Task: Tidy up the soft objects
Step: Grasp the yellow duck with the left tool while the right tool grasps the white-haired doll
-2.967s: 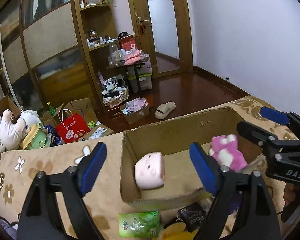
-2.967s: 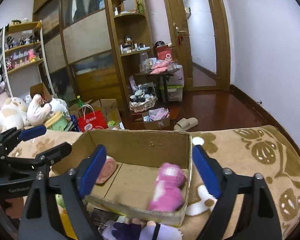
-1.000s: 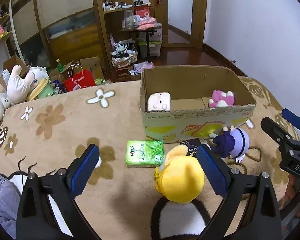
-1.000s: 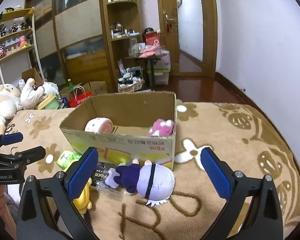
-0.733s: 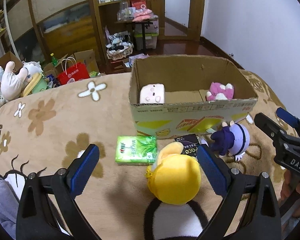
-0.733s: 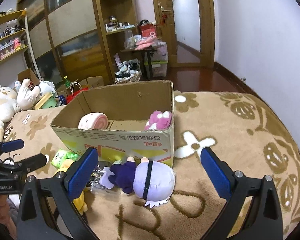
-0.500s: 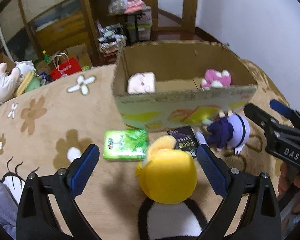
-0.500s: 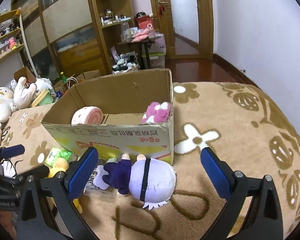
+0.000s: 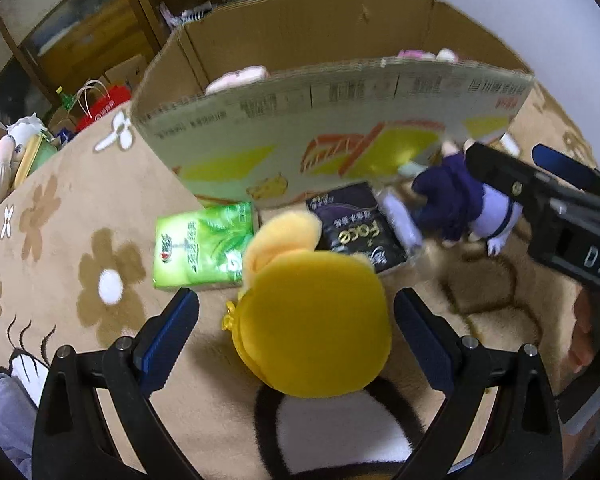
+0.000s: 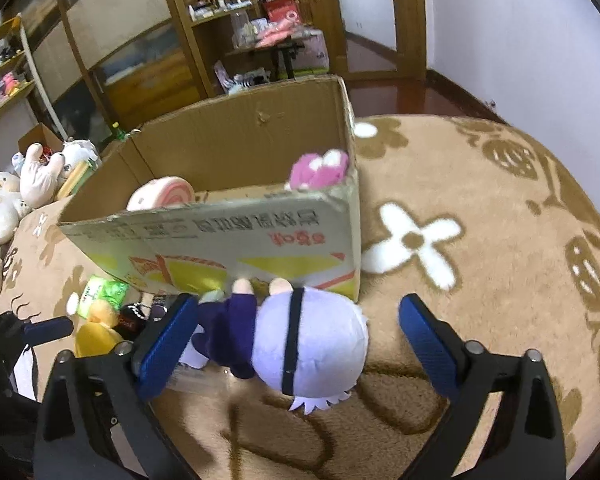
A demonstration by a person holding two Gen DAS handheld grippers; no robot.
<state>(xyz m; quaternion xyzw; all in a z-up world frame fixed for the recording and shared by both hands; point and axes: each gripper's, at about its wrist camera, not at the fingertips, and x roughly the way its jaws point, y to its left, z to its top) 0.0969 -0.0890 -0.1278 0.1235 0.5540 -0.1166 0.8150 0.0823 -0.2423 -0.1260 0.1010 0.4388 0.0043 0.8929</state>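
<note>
A yellow plush (image 9: 312,320) lies on the brown flowered blanket, between the open jaws of my left gripper (image 9: 296,336). A doll with pale purple hair and a dark blue outfit (image 10: 300,340) lies between the open jaws of my right gripper (image 10: 300,340); it also shows in the left wrist view (image 9: 460,208). Behind both stands a cardboard box (image 10: 220,236) holding a pink roll plush (image 10: 160,196) and a pink-and-white plush (image 10: 320,170). Neither gripper touches its toy.
A green tissue pack (image 9: 200,252) and a black packet (image 9: 356,228) lie before the box. Several plush toys (image 10: 4,208) sit at the far left. Shelves, bags and a doorway are beyond the bed. The right gripper (image 9: 560,208) shows in the left wrist view.
Both grippers have dropped and moved forward. The yellow plush and the purple-haired doll now sit between the jaws, and the box front fills more of each view.
</note>
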